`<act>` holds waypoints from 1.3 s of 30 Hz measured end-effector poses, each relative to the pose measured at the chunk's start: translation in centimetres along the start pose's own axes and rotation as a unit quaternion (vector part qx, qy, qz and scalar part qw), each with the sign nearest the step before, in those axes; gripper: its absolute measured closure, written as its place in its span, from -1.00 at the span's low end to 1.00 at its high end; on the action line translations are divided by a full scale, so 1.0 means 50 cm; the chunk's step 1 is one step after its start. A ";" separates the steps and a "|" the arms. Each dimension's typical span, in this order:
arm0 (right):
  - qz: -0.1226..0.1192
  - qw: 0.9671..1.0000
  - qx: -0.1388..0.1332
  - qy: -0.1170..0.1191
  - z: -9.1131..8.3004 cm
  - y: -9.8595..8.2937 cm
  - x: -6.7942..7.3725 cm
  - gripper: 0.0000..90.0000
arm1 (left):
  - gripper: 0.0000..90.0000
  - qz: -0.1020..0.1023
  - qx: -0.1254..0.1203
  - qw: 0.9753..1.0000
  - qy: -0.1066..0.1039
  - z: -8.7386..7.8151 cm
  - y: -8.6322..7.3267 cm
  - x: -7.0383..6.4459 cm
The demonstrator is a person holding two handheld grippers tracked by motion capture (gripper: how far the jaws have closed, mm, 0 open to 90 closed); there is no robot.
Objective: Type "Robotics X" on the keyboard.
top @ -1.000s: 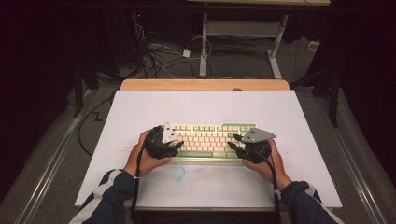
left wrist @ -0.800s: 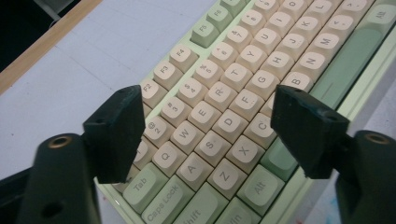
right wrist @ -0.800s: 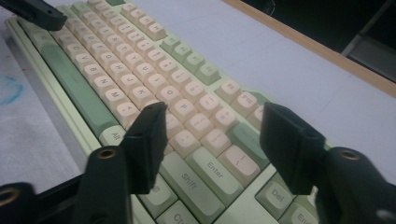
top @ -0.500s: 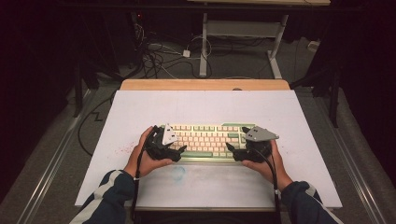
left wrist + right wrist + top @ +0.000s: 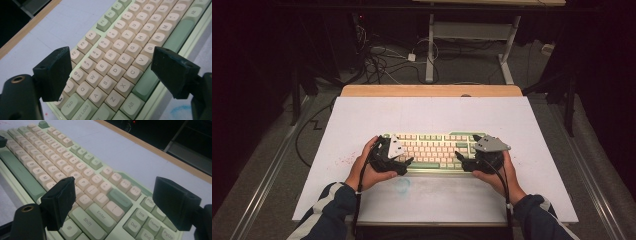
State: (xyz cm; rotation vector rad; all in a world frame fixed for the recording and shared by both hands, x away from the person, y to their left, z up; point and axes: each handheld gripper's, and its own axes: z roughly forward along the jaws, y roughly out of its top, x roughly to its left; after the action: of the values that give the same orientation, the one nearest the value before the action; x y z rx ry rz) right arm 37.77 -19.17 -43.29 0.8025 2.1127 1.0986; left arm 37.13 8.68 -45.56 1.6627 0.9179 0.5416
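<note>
- Keyboard (image 5: 432,150) (cream keys, green frame) lay flat on the white table sheet (image 5: 432,112), nearer the person's edge, long side running left-right
- Left gripper (image 5: 404,162) sat at the kbd's left end, held in the left hand (image 5: 367,170); grey plate on top, jaw tips pointing inward over the front-left corner
- Left gripper view: jaws wide open, nothing gripped; kbd (image 5: 117,62) lay between & beyond them – Q/W/E, A/S/D, Z/X/C rows in the gap, Tab & Caps Lock near the left jaw, space bar & Alt by the right jaw
- Right gripper (image 5: 462,164) sat at the kbd's right end, in the right hand (image 5: 499,172), tips pointing inward over the front edge
- Right gripper view: jaws also wide apart, empty; kbd (image 5: 82,185) underneath & ahead – Enter, Shift in the gap, Ins/Del/Home/End cluster near the right jaw
- Whether jaw tips touched the keys: can't tell
- Faint blue smudge (image 5: 403,185) on the sheet just in front of the kbd, btwn the hands
</note>
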 end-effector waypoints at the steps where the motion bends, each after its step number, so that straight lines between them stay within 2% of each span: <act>1: -0.001 1.000 -0.001 -0.001 -0.002 0.001 0.000 -0.56 | -0.65 0.000 -0.001 1.000 0.000 -0.001 0.001 -0.001; 8: -0.011 1.000 -0.002 -0.008 -0.009 0.003 0.003 -0.56 | -0.61 0.006 -0.007 1.000 0.002 -0.008 0.003 0.002; 16: -0.010 1.000 -0.006 -0.013 -0.023 0.003 0.000 -0.56 | -0.61 0.012 -0.016 1.000 0.004 -0.018 0.003 0.001; 21: -0.013 1.000 -0.008 -0.019 -0.032 0.003 -0.001 -0.55 | -0.60 0.028 -0.023 0.999 0.007 -0.025 0.003 -0.005; 32: -0.015 0.999 -0.016 -0.025 -0.051 -0.002 -0.005 -0.54 | -0.63 0.026 -0.028 0.999 0.005 -0.039 0.002 -0.003; 39: -0.027 0.999 -0.012 -0.024 -0.056 -0.007 -0.008 -0.55 | -0.63 0.029 -0.030 0.999 0.005 -0.048 -0.004 0.004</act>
State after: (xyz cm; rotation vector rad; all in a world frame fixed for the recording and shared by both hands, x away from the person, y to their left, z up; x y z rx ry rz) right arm 35.84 -20.94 -42.18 0.7486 2.0646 1.0646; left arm 35.36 10.28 -45.09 1.6379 0.8550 0.6128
